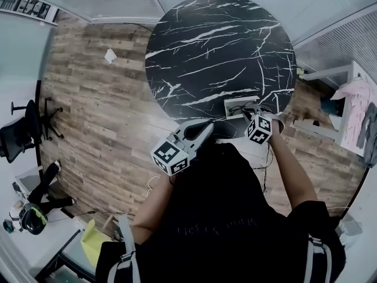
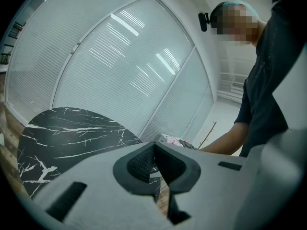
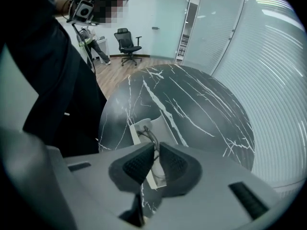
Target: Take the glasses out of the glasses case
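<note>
An open white glasses case (image 1: 234,107) lies at the near edge of the round black marble table (image 1: 218,46). Thin dark-framed glasses (image 3: 148,134) rest in the case (image 3: 142,126). My right gripper (image 1: 254,108) reaches down into the case. In the right gripper view its jaws (image 3: 156,145) are closed to a narrow slit with the glasses' frame running between the pads. My left gripper (image 1: 206,128) hangs left of the case at the table's rim. In the left gripper view it is shut (image 2: 154,146) on nothing.
The table top (image 3: 192,99) is bare beyond the case. Wood floor surrounds it, with a crumpled paper (image 1: 110,55) to the left. A black office chair (image 1: 23,128) stands far left and a rack with clothes (image 1: 359,114) at the right. Glass walls (image 2: 120,56) stand behind the table.
</note>
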